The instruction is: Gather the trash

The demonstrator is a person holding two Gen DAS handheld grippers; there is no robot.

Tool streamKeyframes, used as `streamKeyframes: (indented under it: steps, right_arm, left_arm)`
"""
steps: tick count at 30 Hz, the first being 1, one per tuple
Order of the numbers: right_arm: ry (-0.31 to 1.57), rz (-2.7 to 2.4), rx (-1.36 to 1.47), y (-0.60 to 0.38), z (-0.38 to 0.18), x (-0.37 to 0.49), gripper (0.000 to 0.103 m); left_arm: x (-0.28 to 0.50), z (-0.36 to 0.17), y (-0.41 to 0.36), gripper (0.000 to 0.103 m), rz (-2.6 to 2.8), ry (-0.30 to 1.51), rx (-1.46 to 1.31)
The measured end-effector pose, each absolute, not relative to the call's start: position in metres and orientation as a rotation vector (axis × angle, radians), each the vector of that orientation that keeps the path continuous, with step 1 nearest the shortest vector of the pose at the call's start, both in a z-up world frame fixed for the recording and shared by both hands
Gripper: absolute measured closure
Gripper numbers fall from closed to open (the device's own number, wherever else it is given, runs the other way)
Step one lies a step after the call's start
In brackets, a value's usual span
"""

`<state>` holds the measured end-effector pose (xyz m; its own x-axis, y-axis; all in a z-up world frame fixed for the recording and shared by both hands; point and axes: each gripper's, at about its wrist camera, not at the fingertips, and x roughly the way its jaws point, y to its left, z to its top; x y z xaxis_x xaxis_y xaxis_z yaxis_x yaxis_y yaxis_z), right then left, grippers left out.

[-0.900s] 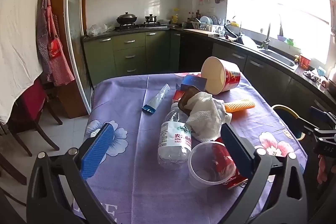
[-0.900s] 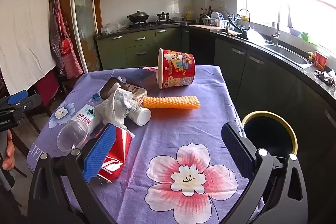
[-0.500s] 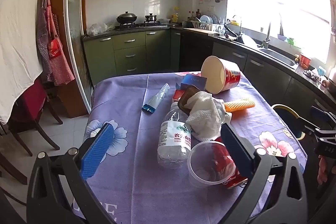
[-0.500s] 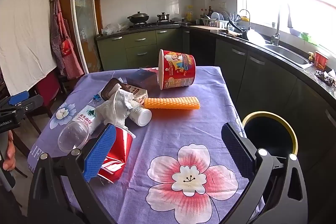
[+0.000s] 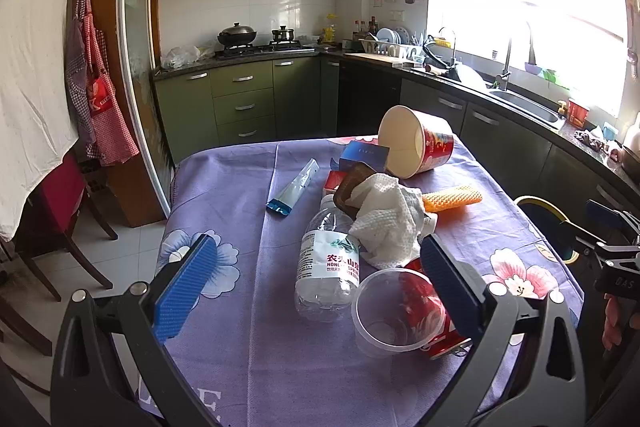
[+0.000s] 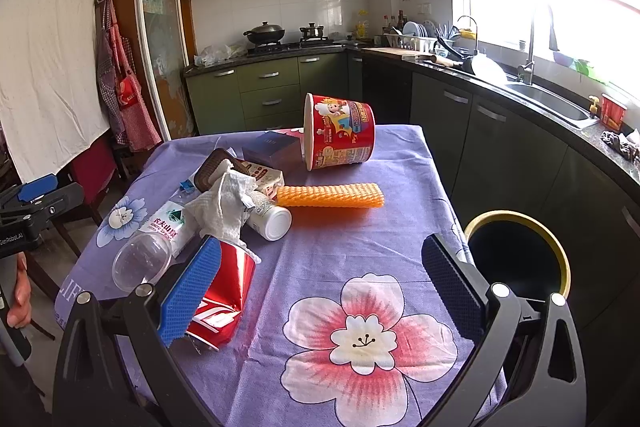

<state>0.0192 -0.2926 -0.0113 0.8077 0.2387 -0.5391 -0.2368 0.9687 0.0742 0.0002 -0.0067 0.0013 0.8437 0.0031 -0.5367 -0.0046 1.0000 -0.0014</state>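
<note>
Trash is heaped on the purple floral tablecloth (image 6: 360,247): crushed red can (image 6: 224,291), clear cup (image 5: 384,311), water bottle (image 5: 328,267), crumpled tissue (image 5: 384,223), orange foam strip (image 6: 330,195). The bin (image 6: 520,259) is seen beside the table. Left gripper (image 5: 316,285) and right gripper (image 6: 320,287) are held fully spread, nothing grasped.

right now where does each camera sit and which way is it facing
Left wrist: on the left gripper, open, facing the water bottle and clear cup; the right gripper shows at the right edge.
Right wrist: on the right gripper, open, over the tablecloth; bin on the right.
Both share the red can, orange mesh and noodle tub.
</note>
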Motion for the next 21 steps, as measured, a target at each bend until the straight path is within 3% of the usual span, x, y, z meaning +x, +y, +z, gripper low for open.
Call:
streamKeyframes:
  steps: [21]
  right_arm:
    - [0.581, 0.256, 0.01, -0.2914, -0.0154, 0.0212, 0.004]
  left_arm:
    - [0.0002, 0.0022, -0.0087, 0.006, -0.002, 0.562, -0.003]
